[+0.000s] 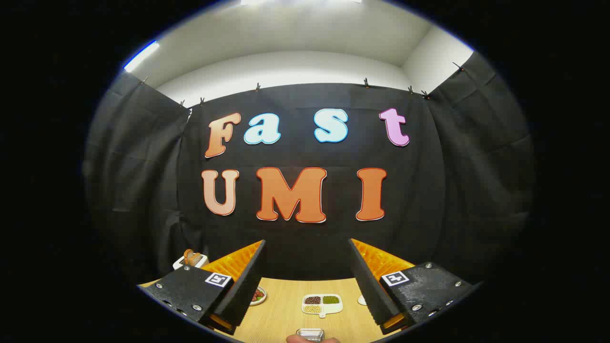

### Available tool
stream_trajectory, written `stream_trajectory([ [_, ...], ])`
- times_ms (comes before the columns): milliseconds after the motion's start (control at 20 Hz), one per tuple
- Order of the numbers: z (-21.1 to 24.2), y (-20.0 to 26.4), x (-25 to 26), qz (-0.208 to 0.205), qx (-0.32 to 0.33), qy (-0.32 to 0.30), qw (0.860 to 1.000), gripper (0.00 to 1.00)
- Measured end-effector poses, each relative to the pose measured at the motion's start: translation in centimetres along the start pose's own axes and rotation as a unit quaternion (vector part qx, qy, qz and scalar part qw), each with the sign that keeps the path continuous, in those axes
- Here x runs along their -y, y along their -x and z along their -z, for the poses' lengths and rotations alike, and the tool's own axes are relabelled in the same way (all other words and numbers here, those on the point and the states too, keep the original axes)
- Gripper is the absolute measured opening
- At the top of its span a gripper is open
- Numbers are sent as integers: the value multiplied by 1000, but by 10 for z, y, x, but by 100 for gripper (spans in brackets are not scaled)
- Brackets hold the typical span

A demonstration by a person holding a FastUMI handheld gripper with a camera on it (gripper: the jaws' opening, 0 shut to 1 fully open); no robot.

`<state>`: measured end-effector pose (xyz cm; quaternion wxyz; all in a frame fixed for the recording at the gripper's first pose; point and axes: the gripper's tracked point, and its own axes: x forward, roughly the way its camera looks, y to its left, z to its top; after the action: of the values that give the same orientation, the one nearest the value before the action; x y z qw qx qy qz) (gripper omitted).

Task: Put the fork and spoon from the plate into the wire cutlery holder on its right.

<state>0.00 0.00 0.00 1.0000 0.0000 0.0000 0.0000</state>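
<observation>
Gripper (307, 242) held low over a light wooden table (281, 309), looking level at the black cloth wall (295, 238) of the booth. Fingers (243, 281) spread wide apart, gripping nothing, with bare table and cloth in the gap between them.

In the lower centre of the frame, on the table between the fingers: a white divided dish (322, 305) with three compartments, dark brown beans in the rear left one, green ones in the rear right one, pale yellow ones in the front one. Lower left of centre, just beside the left finger and partly hidden by it: a small plate (258, 296) with something red on it. Just beside the right finger, a sliver of a white rim (362, 300); too little of it on show to tell whether it is the task's plate. At the very bottom centre, nearest the camera, a small metallic object (310, 334), too cut off to name. In the lower left, beyond the left finger near the wall, a white item with a brown piece on top (191, 258). Fork, spoon and wire holder impossible to place from this angle.
</observation>
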Motion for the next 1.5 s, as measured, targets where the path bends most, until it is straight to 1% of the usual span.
stream_trajectory([
  [100, -7, 2, -5, -5, 11, -1, 1000, 99],
  [200, -2, 2, -9, -11, 6, 17, 1000, 99],
  [300, 7, 8, -4, -1, -9, 31, 999, 99],
  [450, -1, 14, -7, -13, 4, 7, 1000, 98],
  [600, -11, 13, 1, -7, 31, -18, 999, 98],
  [800, -13, 9, -9, -13, 33, 7, 999, 98],
  [900, -17, 7, -8, -5, 42, 15, 999, 98],
  [1100, -14, 2, -31, 4, 43, 6, 999, 98],
  [1500, 14, -10, -110, 27, 15, 2, 1000, 98],
])
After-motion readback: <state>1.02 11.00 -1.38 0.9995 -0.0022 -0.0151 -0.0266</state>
